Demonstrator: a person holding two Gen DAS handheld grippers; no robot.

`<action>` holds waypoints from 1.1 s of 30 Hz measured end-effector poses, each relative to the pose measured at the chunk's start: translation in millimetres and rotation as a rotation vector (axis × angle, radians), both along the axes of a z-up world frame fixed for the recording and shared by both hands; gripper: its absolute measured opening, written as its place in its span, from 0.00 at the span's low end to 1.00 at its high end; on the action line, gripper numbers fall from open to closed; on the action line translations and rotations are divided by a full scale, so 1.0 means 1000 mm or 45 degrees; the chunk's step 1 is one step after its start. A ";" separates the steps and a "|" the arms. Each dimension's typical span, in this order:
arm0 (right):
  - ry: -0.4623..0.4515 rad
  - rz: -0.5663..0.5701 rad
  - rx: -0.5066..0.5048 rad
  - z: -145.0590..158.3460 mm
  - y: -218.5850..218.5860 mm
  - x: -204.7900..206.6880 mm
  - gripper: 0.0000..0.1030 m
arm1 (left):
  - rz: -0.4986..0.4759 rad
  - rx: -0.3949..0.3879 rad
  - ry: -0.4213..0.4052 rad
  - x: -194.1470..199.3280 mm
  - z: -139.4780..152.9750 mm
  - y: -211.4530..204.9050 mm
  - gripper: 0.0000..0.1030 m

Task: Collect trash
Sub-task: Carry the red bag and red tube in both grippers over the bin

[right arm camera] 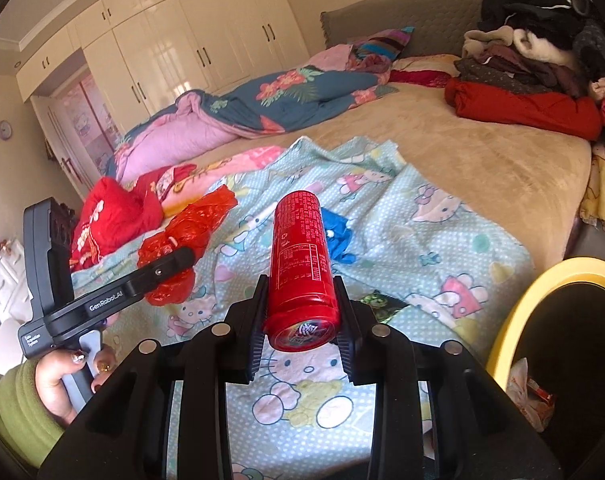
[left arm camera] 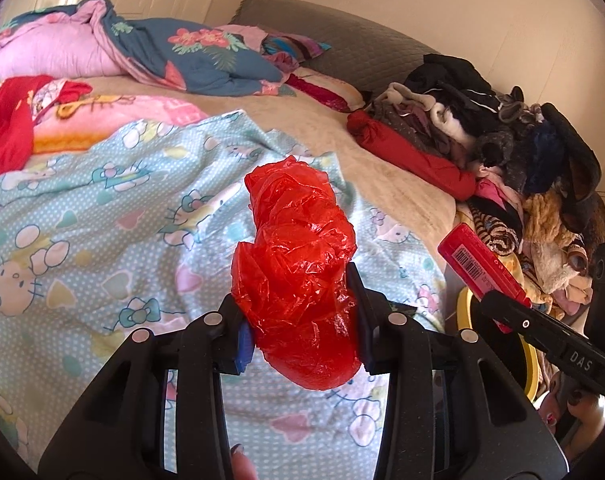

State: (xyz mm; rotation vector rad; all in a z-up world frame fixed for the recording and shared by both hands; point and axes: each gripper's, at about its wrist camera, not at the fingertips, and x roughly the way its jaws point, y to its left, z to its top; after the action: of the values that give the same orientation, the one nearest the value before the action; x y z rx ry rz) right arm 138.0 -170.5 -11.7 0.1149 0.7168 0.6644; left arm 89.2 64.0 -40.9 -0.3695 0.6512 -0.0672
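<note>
While the left tool [left arm camera: 298,316] clamps a crumpled red plastic bag [left arm camera: 298,268], the right tool [right arm camera: 302,320] grips a red can [right arm camera: 302,264] above the bed [right arm camera: 482,168], near a yellow-rimmed bin [right arm camera: 514,320].

Left gripper [left arm camera: 298,300] clamped on crumpled red plastic bag [left arm camera: 298,268] above Hello Kitty sheet [left arm camera: 102,208], right gripper [left arm camera: 502,300] at three o'clock gripping red can [left arm camera: 478,264], yellow-rimmed bin [left arm camera: 466,308] beneath, clothes pile [left arm camera: 502,128] at two o'clock
</note>
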 end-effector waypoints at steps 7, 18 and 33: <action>-0.026 -0.033 0.025 0.008 -0.016 -0.007 0.28 | -0.029 0.019 -0.029 -0.004 0.012 -0.016 0.30; -0.061 -0.074 0.060 0.022 -0.039 -0.016 0.28 | -0.091 0.035 -0.062 -0.010 0.026 -0.042 0.30; -0.069 -0.148 0.073 0.026 -0.068 -0.025 0.28 | -0.188 0.047 -0.079 -0.016 0.031 -0.072 0.30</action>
State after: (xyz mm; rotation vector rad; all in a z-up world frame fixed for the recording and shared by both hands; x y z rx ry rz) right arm 112.9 -238.4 14.0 0.1891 0.6342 0.5748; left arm 73.1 -8.0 -10.2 -0.2826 0.6168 -0.2065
